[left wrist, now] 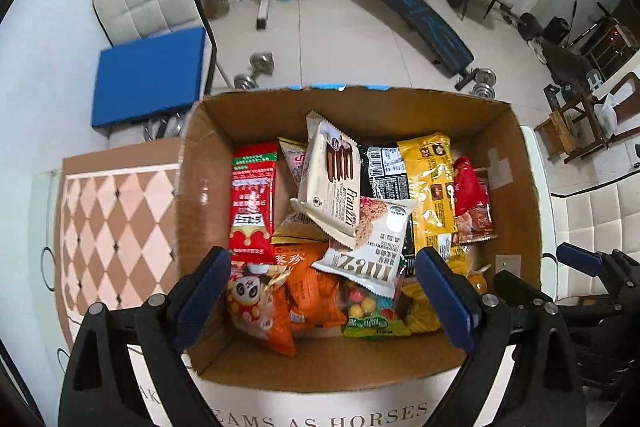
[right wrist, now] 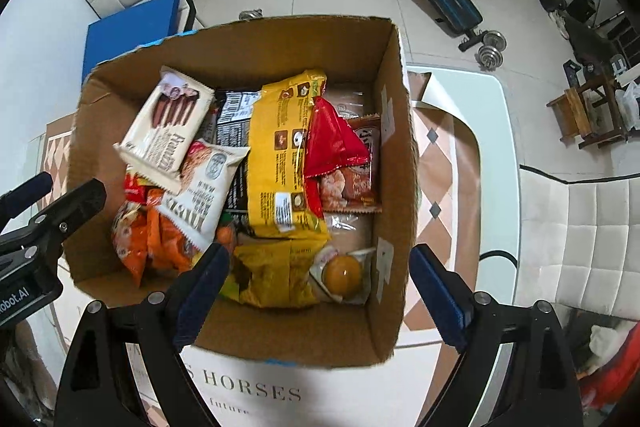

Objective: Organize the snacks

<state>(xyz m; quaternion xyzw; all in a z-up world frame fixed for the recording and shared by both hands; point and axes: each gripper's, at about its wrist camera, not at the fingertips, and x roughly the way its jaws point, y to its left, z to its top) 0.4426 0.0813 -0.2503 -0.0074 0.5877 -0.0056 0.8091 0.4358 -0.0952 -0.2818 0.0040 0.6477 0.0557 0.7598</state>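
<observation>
Snacks sit piled in the cardboard box (left wrist: 208,163) on my table, lower packs mostly buried. Only my right view shows the round yellow treat (right wrist: 343,270). Left gripper (left wrist: 322,293) and right gripper (right wrist: 320,287) both hang spread, holding nothing.

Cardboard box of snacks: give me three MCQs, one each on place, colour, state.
1. The Franzzi pack lies where?
A. on top of the pile in the cardboard box
B. on the floor
C. on the chair

2. The long packet right of the Franzzi pack is:
A. green
B. yellow
C. purple

3. The left gripper fingers are:
A. shut on a bag
B. open, holding nothing
C. out of view

Key: A, it rests over other packs; B, its wrapper is plainly yellow; B, a wide gap shows between the blue pads.
</observation>
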